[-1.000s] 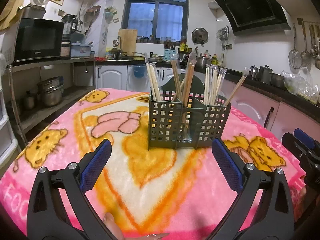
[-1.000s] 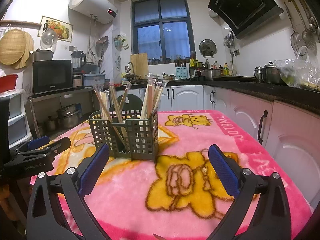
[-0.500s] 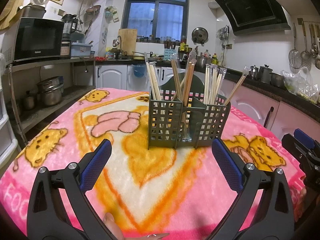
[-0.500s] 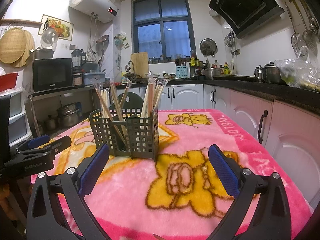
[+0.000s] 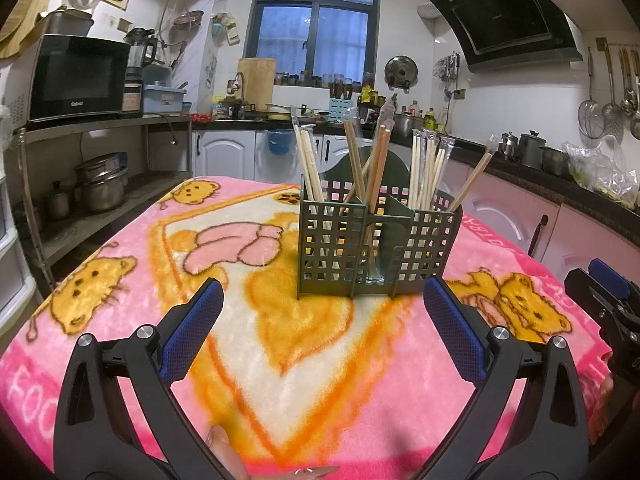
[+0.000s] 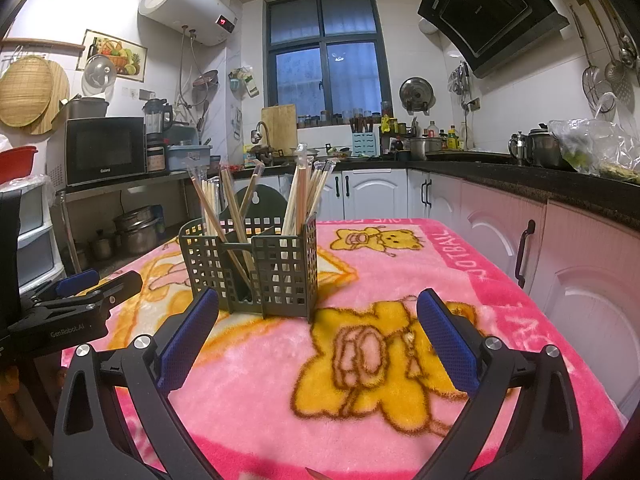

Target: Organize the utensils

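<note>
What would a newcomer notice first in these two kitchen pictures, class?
The bright pink cartoon blanket covering the table stands out first. On it stands a dark green slotted utensil holder full of upright chopsticks. In front, the open left hand-held gripper and right hand-held gripper hold nothing.

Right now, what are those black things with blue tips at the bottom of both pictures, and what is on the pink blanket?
Each is a tool that a person holds, one per hand, with a camera looking along its two fingers. One picture comes from the left tool, the other from the right tool. Both are open and hold nothing. On the pink blanket stands a dark green basket with square holes, divided into compartments. Chopsticks stand in it, some in clear wrappers. Behind is a kitchen.
</note>
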A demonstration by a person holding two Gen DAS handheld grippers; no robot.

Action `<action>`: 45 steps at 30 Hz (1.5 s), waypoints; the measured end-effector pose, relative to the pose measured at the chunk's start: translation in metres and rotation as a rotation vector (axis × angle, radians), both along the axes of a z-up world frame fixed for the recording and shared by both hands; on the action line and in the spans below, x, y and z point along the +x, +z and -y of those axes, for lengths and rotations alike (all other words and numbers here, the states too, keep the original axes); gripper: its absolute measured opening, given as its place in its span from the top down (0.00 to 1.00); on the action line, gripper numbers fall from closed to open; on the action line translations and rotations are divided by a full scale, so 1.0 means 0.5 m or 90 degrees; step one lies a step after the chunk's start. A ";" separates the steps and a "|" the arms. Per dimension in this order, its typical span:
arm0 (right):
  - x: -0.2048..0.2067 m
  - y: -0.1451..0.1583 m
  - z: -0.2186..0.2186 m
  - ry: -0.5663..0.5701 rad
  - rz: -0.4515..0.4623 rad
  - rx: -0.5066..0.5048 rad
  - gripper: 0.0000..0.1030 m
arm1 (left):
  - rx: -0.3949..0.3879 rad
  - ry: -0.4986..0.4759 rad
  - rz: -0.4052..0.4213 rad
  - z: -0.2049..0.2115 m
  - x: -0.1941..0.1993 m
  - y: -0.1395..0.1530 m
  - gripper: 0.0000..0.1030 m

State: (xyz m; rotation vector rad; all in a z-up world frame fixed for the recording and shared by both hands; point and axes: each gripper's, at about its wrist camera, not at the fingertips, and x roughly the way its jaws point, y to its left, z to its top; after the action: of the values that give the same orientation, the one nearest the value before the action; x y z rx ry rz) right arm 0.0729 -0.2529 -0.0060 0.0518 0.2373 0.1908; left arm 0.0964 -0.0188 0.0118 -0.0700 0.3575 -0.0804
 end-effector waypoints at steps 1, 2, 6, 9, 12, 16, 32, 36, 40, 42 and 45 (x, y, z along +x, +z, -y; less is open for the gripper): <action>0.001 0.000 0.000 0.000 -0.001 0.000 0.06 | 0.000 0.000 0.000 0.000 0.000 0.000 0.10; 0.000 0.000 0.000 0.000 0.000 0.000 0.06 | 0.000 0.001 0.000 0.000 0.000 0.000 0.10; 0.000 0.000 0.000 -0.001 0.001 0.000 0.06 | 0.000 0.000 0.000 0.000 0.001 0.000 0.10; 0.001 0.000 0.000 0.000 0.000 0.000 0.06 | 0.001 0.000 0.000 0.000 0.001 0.000 0.10; 0.000 0.001 0.000 -0.001 0.000 -0.001 0.06 | 0.000 0.000 0.000 0.001 0.001 0.000 0.10; 0.000 0.001 0.000 0.000 0.001 -0.001 0.06 | 0.001 0.000 -0.001 0.000 -0.001 0.000 0.10; -0.001 0.001 0.001 0.000 0.000 0.000 0.06 | 0.001 0.002 -0.002 0.001 0.000 -0.001 0.10; -0.001 0.000 0.001 0.000 -0.001 -0.001 0.06 | -0.001 -0.001 -0.008 0.005 -0.002 -0.005 0.10; -0.001 -0.002 0.003 0.000 -0.004 0.001 0.06 | 0.005 0.007 -0.014 0.011 0.002 -0.007 0.10; -0.002 -0.003 0.003 -0.001 -0.004 0.002 0.06 | 0.008 0.010 -0.018 0.011 0.004 -0.007 0.10; -0.002 -0.003 0.004 0.000 -0.003 0.001 0.06 | 0.015 0.014 -0.022 0.015 0.006 -0.007 0.10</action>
State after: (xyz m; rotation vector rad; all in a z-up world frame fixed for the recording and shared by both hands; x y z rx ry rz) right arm 0.0719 -0.2550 -0.0072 0.0542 0.2425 0.1903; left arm 0.0994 -0.0262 0.0081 -0.0528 0.3923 -0.0536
